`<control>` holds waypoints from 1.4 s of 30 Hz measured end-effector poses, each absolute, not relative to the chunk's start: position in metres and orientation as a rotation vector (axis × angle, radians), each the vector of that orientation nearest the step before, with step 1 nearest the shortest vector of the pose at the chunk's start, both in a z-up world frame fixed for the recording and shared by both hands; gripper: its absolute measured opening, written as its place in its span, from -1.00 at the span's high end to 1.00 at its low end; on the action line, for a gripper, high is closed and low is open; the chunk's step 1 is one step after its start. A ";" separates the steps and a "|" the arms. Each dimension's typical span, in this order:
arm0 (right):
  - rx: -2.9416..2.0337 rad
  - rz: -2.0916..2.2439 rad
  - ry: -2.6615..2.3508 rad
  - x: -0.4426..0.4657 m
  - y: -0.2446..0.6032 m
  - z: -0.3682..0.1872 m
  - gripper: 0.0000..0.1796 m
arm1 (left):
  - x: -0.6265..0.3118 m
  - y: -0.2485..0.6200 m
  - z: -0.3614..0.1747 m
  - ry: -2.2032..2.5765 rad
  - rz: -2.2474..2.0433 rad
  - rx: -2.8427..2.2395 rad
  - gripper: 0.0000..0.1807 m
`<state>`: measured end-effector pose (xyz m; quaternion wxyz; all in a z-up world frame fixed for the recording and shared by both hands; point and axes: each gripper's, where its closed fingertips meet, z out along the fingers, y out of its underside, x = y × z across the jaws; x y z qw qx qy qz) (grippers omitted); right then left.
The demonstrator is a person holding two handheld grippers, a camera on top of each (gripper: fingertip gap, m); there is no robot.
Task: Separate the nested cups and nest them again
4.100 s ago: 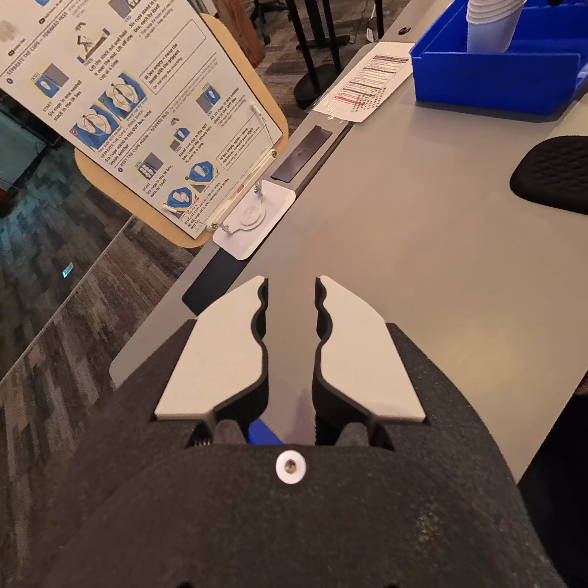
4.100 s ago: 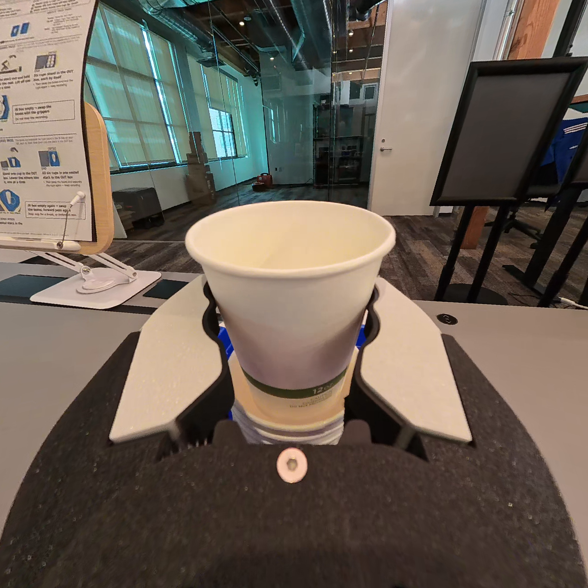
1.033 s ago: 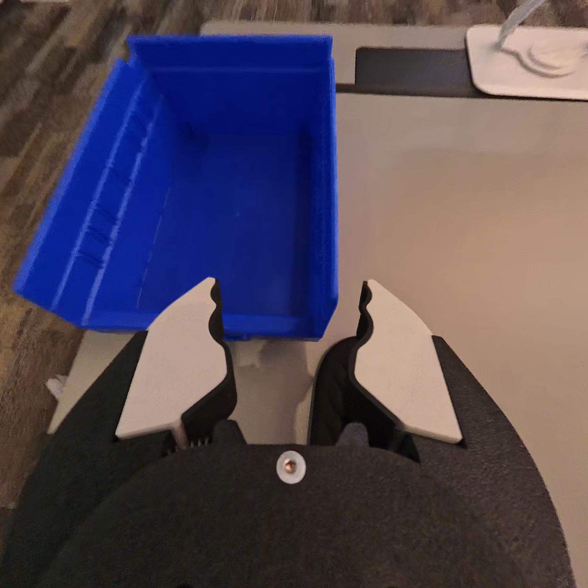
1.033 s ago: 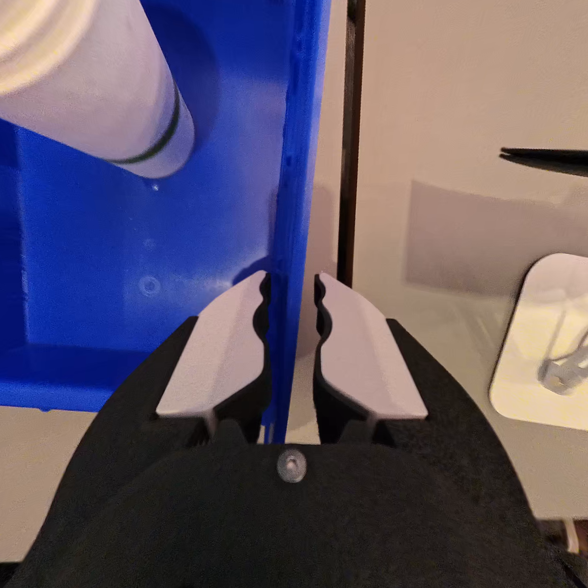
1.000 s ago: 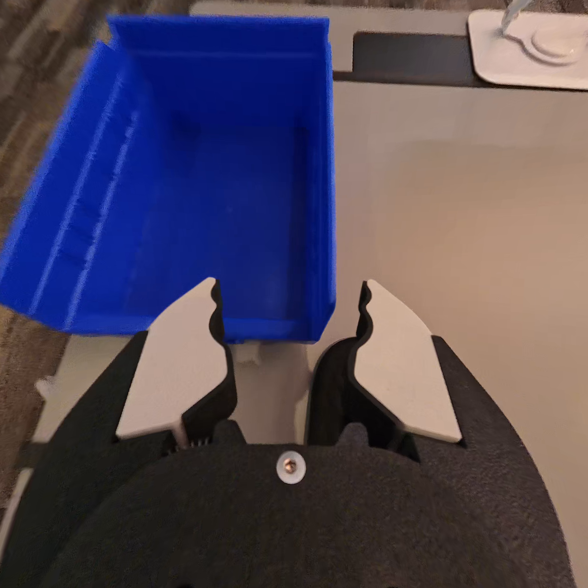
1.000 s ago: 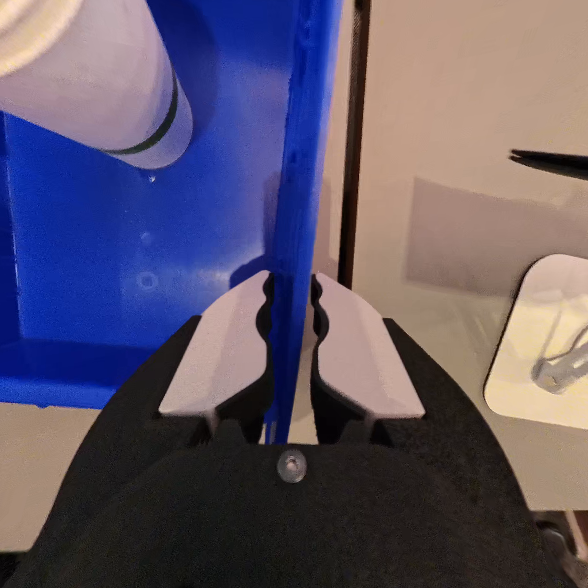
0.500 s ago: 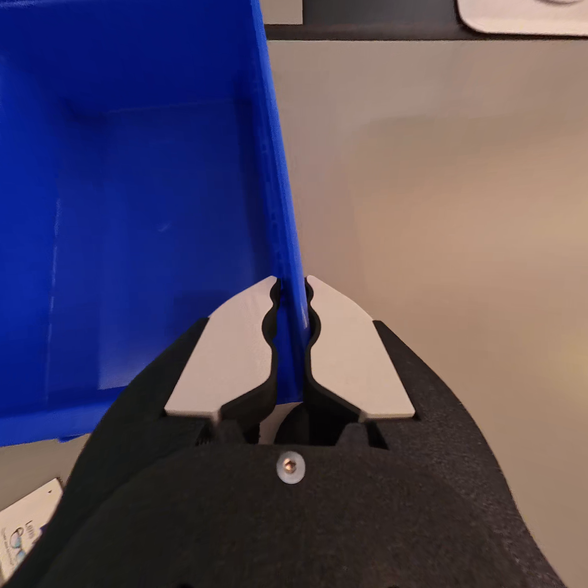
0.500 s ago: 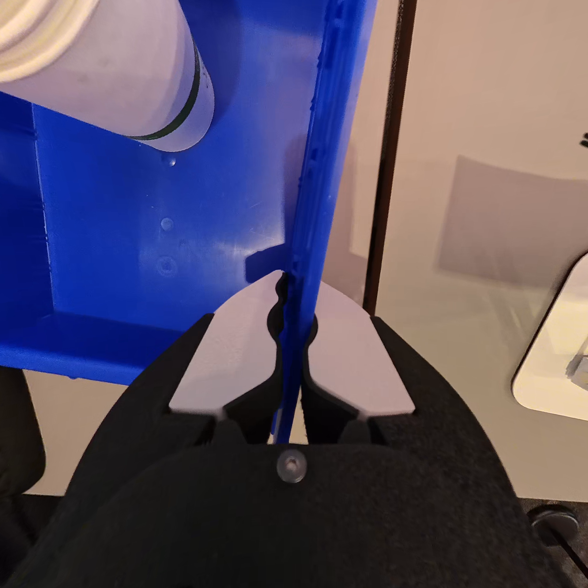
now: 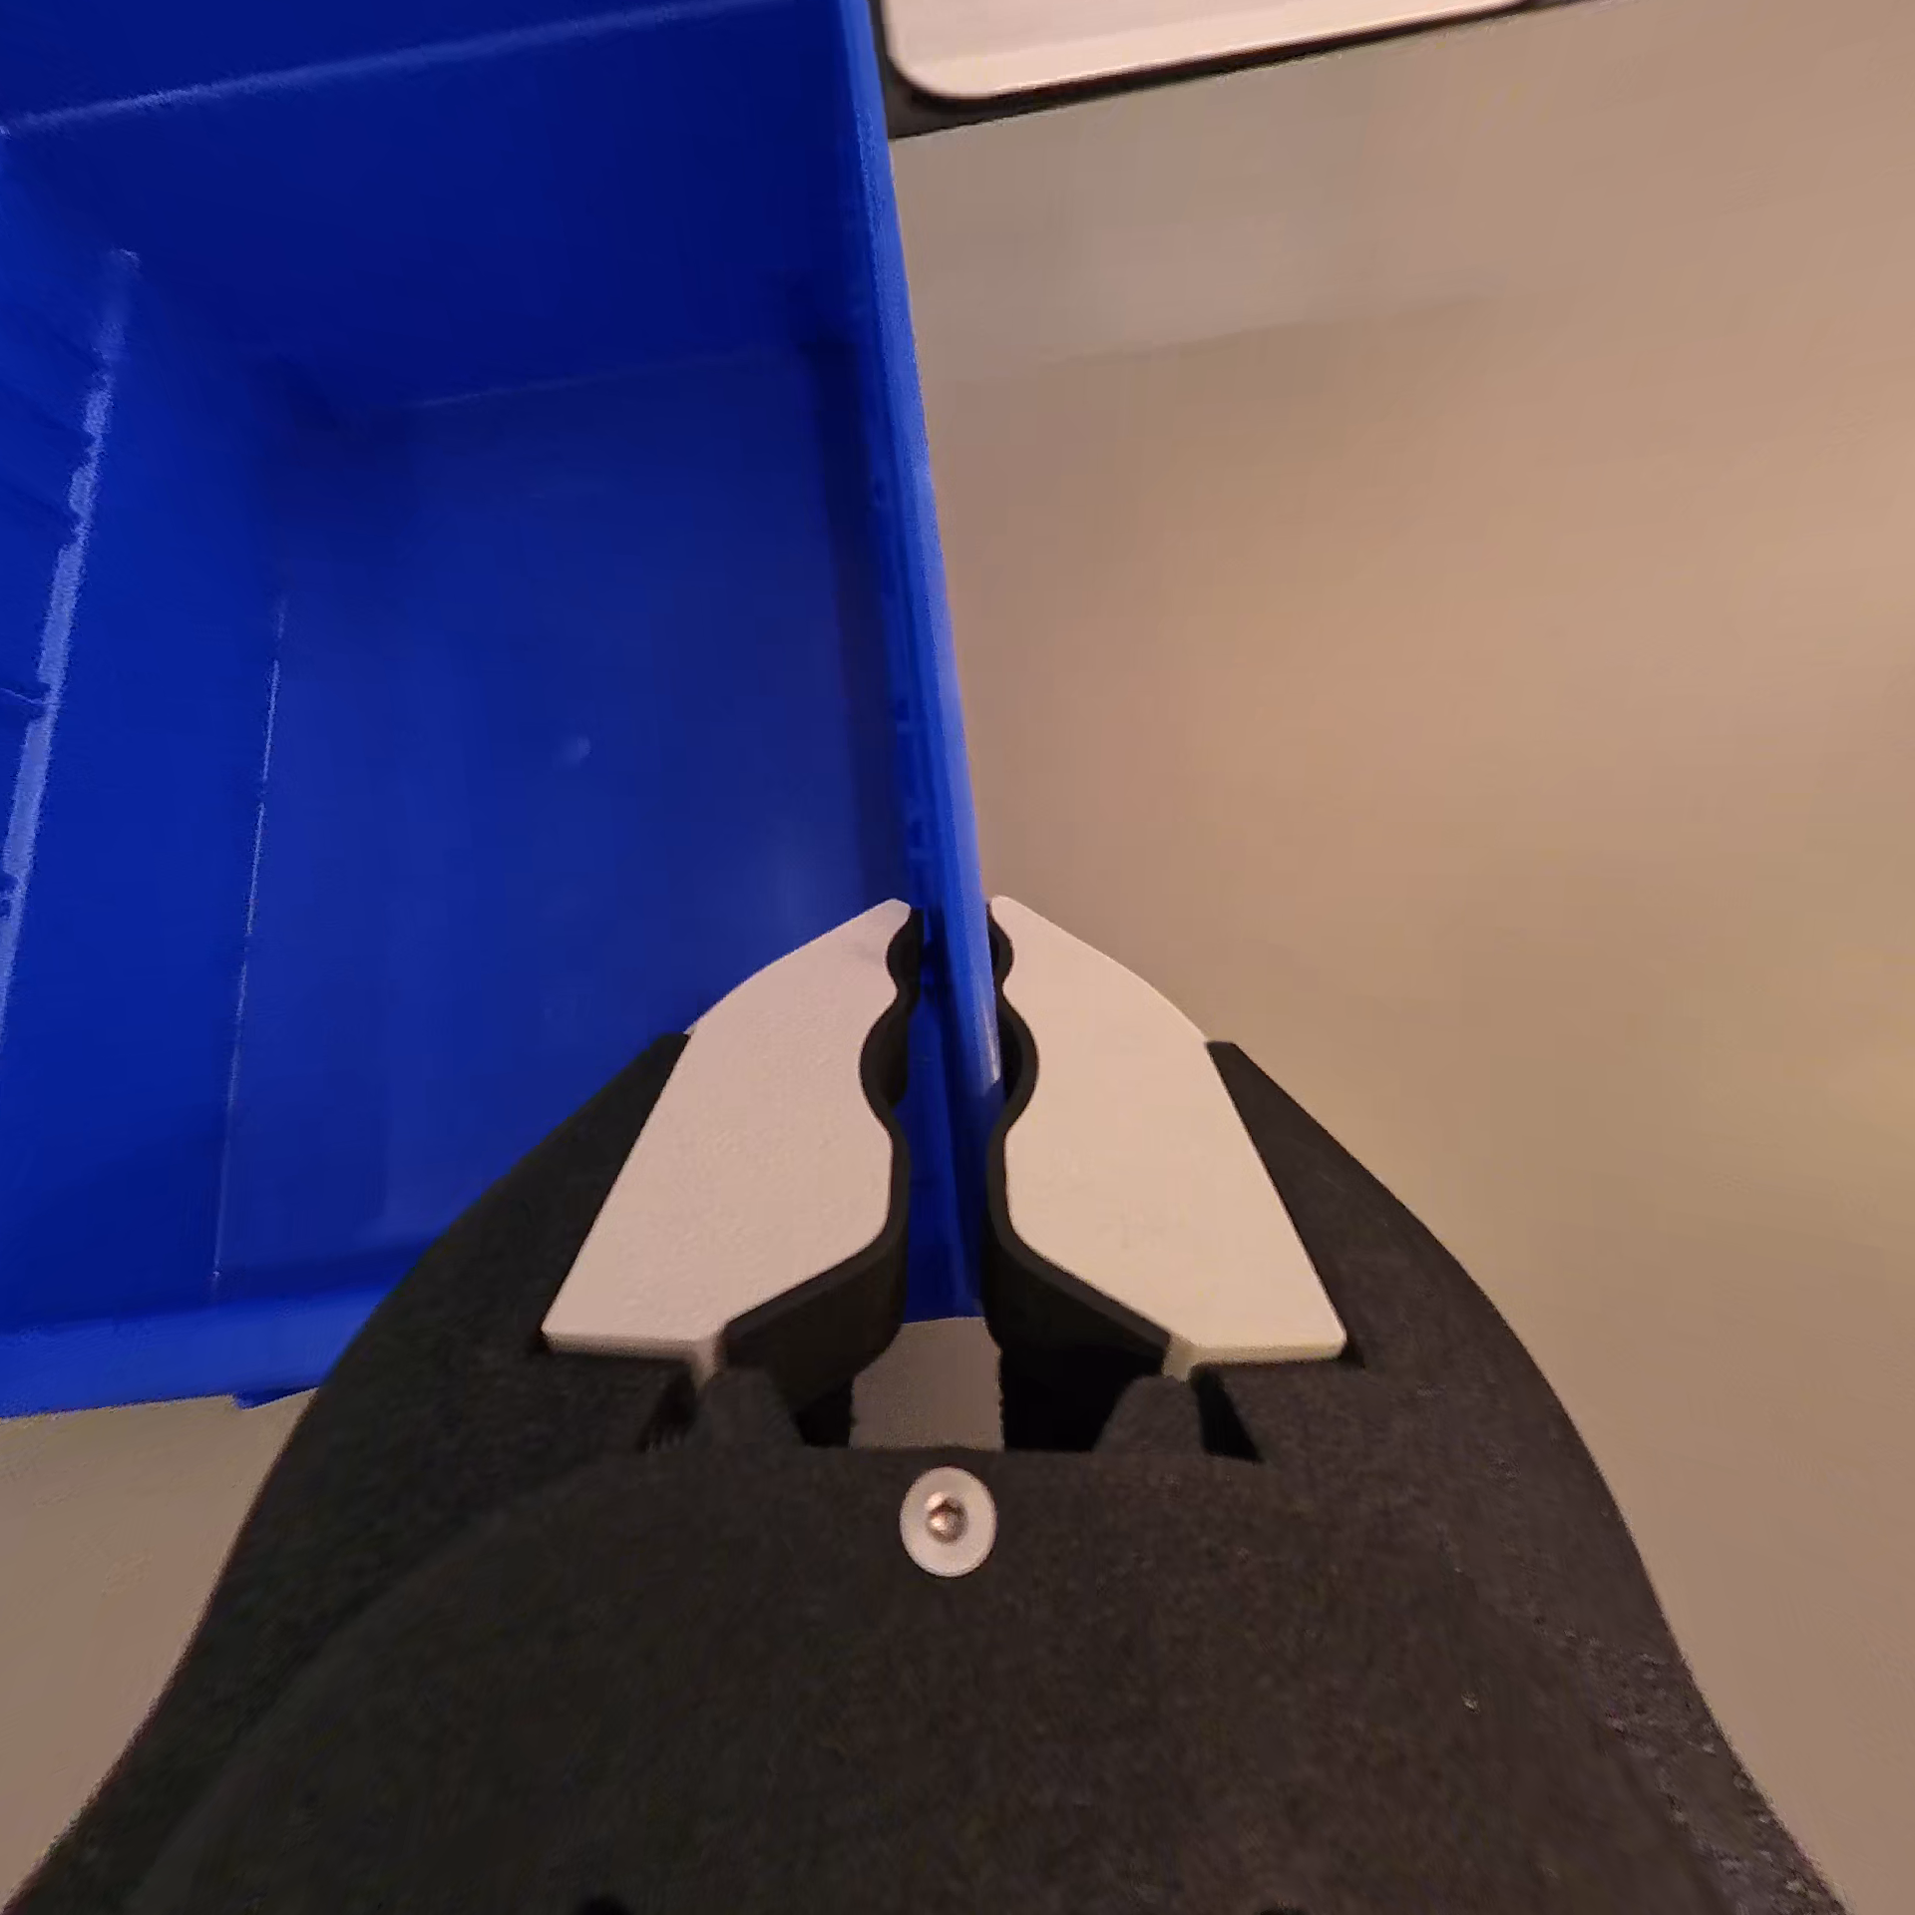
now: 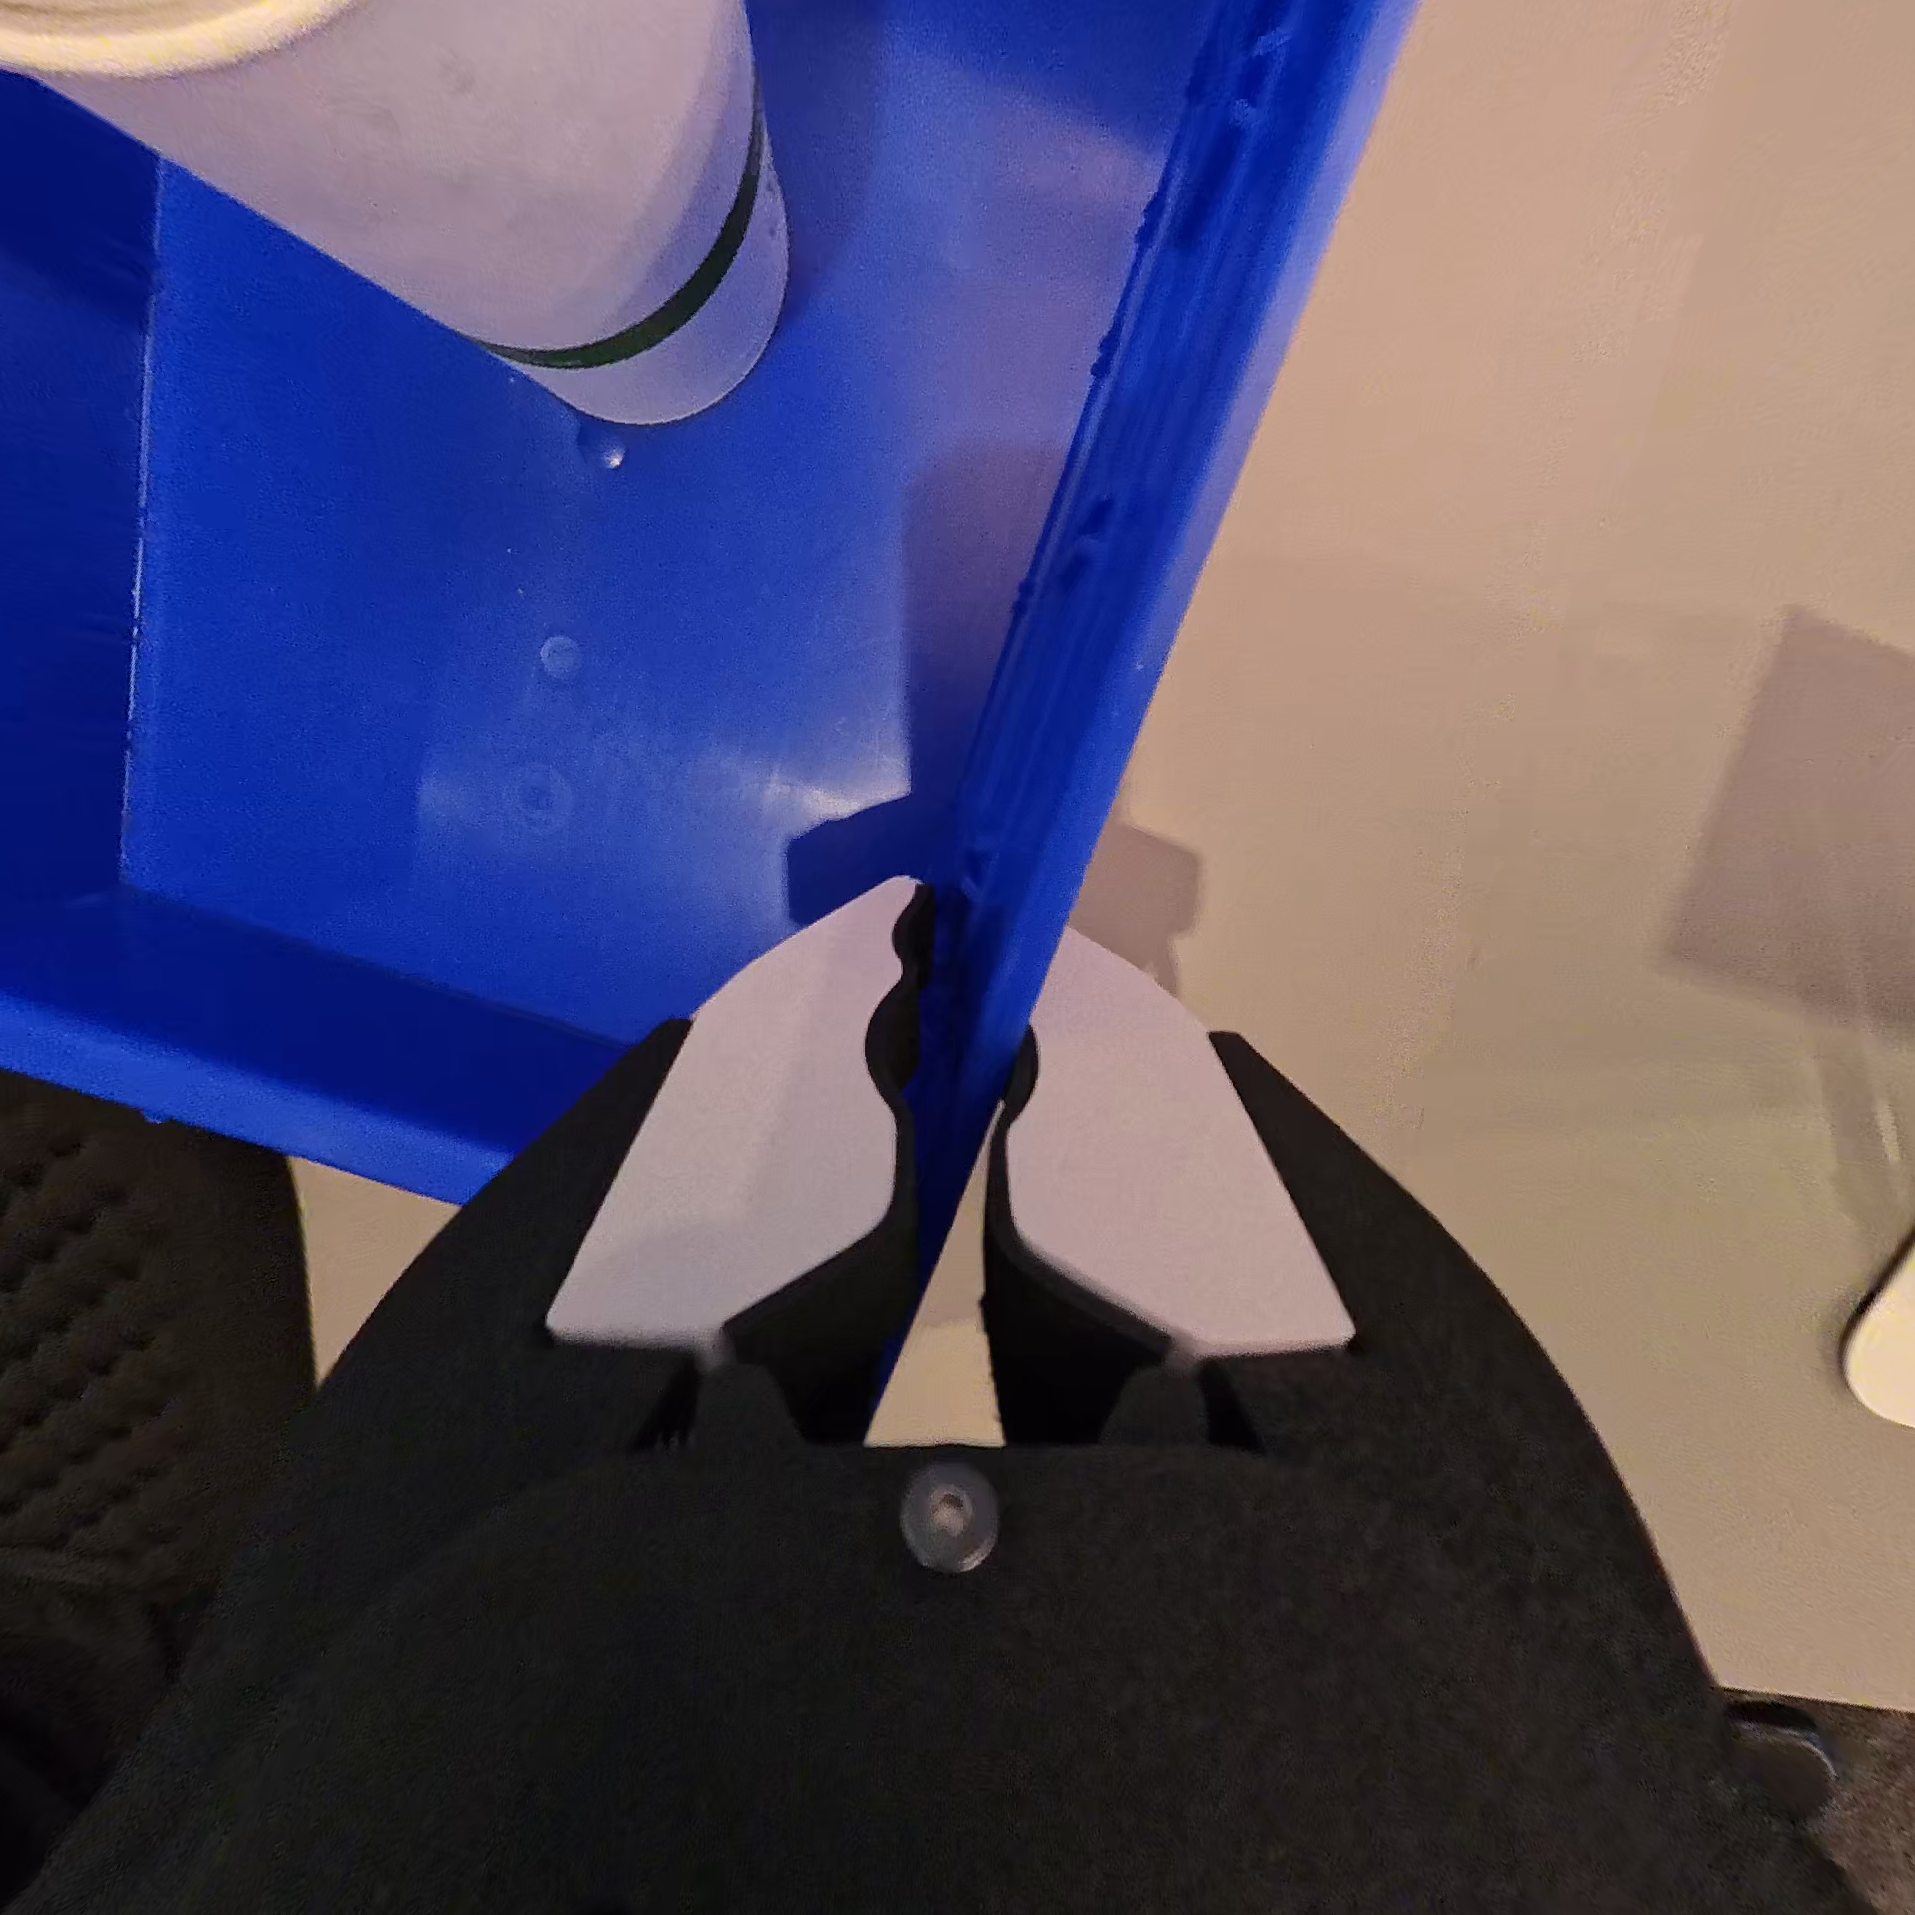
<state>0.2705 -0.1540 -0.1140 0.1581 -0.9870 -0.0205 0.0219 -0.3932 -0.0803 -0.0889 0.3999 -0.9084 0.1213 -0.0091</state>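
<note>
The blue bin (image 10: 435,663) looks like glossy moulded plastic; the paper cup (image 10: 497,176) is matt; the table (image 9: 1451,725) is smooth and matt.

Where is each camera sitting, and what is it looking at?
Left wrist view: sits on the left gripper, looking down along its fingers into an empty blue bin on the table; the fingers are shut on the bin's side wall.
Right wrist view: sits on the right gripper, looking down into another blue bin holding a cup stack; the fingers are shut on that bin's wall.
Shared: the same table; both grippers pinch a bin wall. Neither view shows the other gripper.
</note>
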 end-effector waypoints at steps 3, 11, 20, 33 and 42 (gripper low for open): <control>-2.852 0.117 -0.069 0.256 -0.156 -0.114 0.90 | -0.358 -0.088 -0.089 0.364 -0.049 -2.281 0.90; -2.868 0.088 -0.001 0.274 -0.109 -0.104 0.75 | -0.269 -0.103 -0.087 0.487 -0.120 -2.198 0.84; -2.995 0.178 0.185 0.272 -0.092 -0.123 0.92 | -0.193 -0.107 -0.088 0.602 -0.184 -2.180 0.66; -3.034 0.267 0.118 0.269 -0.090 -0.135 0.93 | -0.145 -0.149 -0.059 0.685 -0.627 -2.016 0.36; -3.045 0.237 0.168 0.272 -0.094 -0.133 0.96 | -0.234 -0.209 -0.027 0.741 -0.457 -1.877 0.45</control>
